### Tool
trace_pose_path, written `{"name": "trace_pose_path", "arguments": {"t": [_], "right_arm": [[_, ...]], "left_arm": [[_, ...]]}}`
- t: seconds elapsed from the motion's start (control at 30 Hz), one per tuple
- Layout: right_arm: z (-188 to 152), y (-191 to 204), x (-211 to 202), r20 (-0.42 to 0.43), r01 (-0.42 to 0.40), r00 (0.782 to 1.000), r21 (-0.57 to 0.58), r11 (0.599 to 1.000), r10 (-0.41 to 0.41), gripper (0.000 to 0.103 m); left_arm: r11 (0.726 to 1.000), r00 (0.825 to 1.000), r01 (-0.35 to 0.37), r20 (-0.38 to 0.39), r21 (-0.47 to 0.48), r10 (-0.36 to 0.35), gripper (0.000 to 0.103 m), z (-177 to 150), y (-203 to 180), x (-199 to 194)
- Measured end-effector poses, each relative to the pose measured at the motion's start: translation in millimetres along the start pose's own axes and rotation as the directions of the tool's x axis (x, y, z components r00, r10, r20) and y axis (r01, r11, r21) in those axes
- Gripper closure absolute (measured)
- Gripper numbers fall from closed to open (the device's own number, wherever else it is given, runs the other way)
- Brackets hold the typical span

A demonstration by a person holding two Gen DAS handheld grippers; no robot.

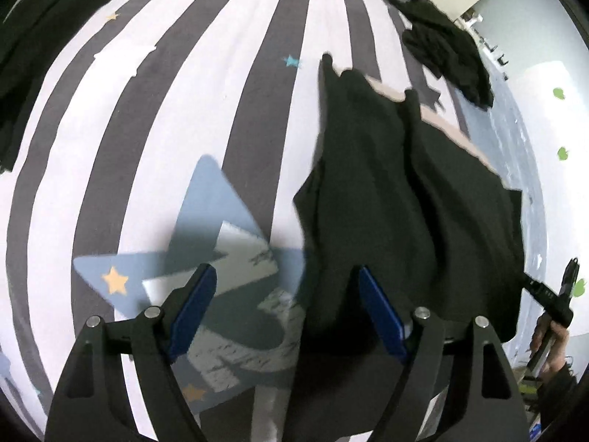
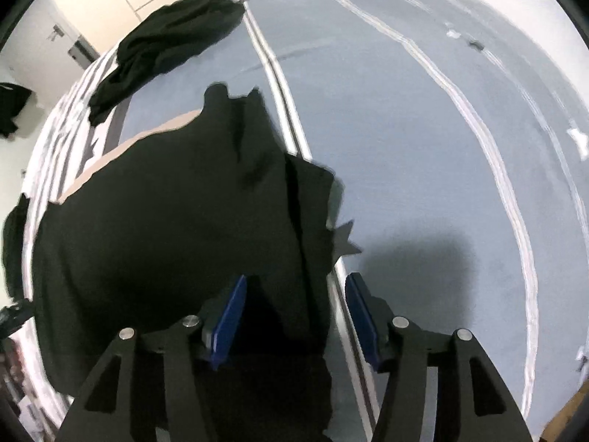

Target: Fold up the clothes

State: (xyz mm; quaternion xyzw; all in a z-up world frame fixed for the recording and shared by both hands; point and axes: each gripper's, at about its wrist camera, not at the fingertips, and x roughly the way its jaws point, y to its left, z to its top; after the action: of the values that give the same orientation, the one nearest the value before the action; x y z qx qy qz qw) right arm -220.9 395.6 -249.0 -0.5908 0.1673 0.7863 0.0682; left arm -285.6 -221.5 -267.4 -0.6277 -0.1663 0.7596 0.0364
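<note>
- The left gripper (image 1: pixel 285 311) stood wide apart over the grey-and-white striped bedspread (image 1: pixel 228 84), gripping nothing.
- The right gripper (image 2: pixel 294 318) was likewise spread, cloth lying between its blue pads (image 2: pixel 230 322) without being pinched.
- The dark, limp cloth garment (image 1: pixel 386 191) lay rumpled at the bed's edge, partly over the pale blue mat (image 2: pixel 423 129).
- With nothing clamped, it could have slid off the edge, or a closing jaw might have bunched several layers.
- A second crumpled black garment (image 1: pixel 445 44) lay well apart.

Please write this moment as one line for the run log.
task: fold clothes | left gripper: jaws open | right gripper: jaws open over black garment | striped bedsheet beneath
</note>
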Motion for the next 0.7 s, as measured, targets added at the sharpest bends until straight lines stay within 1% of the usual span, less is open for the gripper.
{"name": "trace_pose_path", "arguments": {"t": [0.1,0.17,0.2,0.27,0.3,0.33,0.43,0.57,0.63,0.7], "right_arm": [[1,-2,12,-0.019,-0.056,0.998,-0.013,0.998,0.055,0.051],[4,-5,23,-0.039,-0.086,0.996,-0.015,0.996,0.085,0.044],[5,-7,31,-0.055,-0.101,0.994,-0.013,0.995,0.100,0.038],[8,-11,44,-0.078,-0.139,0.987,-0.007,0.990,0.138,0.036],[9,-12,47,-0.079,-0.155,0.985,-0.013,0.988,0.154,0.031],[10,-13,50,-0.081,-0.171,0.982,-0.018,0.985,0.169,0.029],[11,-11,51,-0.096,-0.205,0.975,-0.040,0.978,0.200,0.028],[12,-6,50,-0.118,-0.246,0.964,-0.069,0.967,0.236,0.027],[12,-4,50,-0.130,-0.266,0.958,-0.083,0.960,0.254,0.036],[12,-2,49,-0.142,-0.286,0.952,-0.097,0.953,0.271,0.060]], "left_arm": [[1.000,1.000,-0.006,-0.004,-0.006,0.006,0.025,-5,-8,4],[1.000,1.000,-0.011,-0.002,-0.001,0.011,0.025,-7,-16,4],[1.000,1.000,-0.014,-0.001,0.002,0.014,0.025,-8,-20,5],[1.000,1.000,-0.019,0.001,0.010,0.019,0.025,-9,-27,5],[1.000,1.000,-0.023,0.004,0.015,0.023,0.025,-10,-30,4],[1.000,1.000,-0.025,0.010,0.018,0.025,0.025,-13,-32,1],[0.999,0.999,-0.033,0.032,0.015,0.033,0.025,-18,-37,-8],[0.999,0.997,-0.039,0.062,-0.018,0.040,0.025,-23,-50,-13],[0.999,0.996,-0.043,0.074,-0.031,0.045,0.025,-28,-53,-16],[0.998,0.995,-0.047,0.086,-0.045,0.051,0.025,-34,-57,-19]]}}
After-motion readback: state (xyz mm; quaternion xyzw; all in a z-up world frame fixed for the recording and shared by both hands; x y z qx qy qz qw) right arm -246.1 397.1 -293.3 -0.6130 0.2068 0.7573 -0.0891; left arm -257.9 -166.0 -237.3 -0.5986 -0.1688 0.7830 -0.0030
